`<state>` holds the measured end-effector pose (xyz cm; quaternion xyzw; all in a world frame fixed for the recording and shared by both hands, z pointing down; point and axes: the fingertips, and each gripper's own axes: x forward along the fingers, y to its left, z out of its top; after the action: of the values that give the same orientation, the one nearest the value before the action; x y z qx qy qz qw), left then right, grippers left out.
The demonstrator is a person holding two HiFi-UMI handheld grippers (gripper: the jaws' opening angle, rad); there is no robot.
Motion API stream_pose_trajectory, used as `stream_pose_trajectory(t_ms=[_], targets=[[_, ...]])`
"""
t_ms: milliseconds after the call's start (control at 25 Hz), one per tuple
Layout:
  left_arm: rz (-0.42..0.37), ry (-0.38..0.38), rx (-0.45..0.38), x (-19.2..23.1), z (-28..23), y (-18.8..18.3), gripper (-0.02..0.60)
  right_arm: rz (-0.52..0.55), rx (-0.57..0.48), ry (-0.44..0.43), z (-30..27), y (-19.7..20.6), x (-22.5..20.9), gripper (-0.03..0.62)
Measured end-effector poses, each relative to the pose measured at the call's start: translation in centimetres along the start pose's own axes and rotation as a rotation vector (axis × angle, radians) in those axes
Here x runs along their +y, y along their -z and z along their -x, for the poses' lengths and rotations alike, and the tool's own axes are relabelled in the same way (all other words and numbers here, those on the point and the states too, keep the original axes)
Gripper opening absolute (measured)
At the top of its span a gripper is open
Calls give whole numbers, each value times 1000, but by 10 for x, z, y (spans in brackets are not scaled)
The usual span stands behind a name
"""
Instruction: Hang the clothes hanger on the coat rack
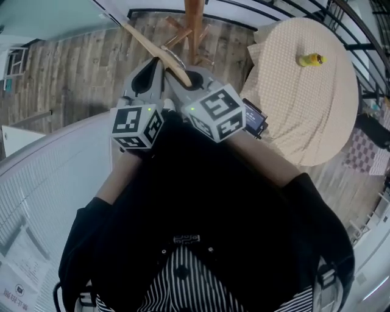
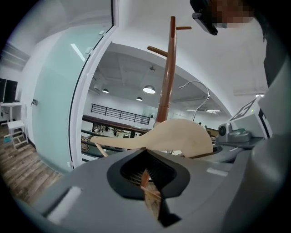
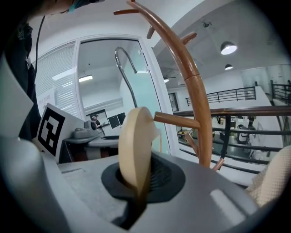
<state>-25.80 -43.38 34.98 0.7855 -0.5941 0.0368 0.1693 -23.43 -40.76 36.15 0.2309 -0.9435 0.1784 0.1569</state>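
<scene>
While my left claw (image 2: 146, 176) and right claw (image 3: 136, 191) both squeeze the wooden hanger (image 1: 149, 44), its hook (image 3: 125, 68) is not yet on the coat rack (image 1: 195, 18), which stands just beyond.

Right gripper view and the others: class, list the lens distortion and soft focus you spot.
Right gripper view: fisheye bends the coat rack into an arc; the close hanger is soft. Left gripper view: door frame bows, corners go dark. Head view: wooden floor warps toward the edges.
</scene>
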Motion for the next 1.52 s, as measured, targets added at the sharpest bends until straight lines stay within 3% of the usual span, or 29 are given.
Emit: stream_pose_trajectory(t_ms=[240, 1520], targets=[[-9, 39, 13, -1, -8, 6, 3, -6, 18, 46, -1, 5, -6, 1], [2, 93, 70, 26, -37, 12, 3, -59, 59, 80, -34, 4, -26, 2]])
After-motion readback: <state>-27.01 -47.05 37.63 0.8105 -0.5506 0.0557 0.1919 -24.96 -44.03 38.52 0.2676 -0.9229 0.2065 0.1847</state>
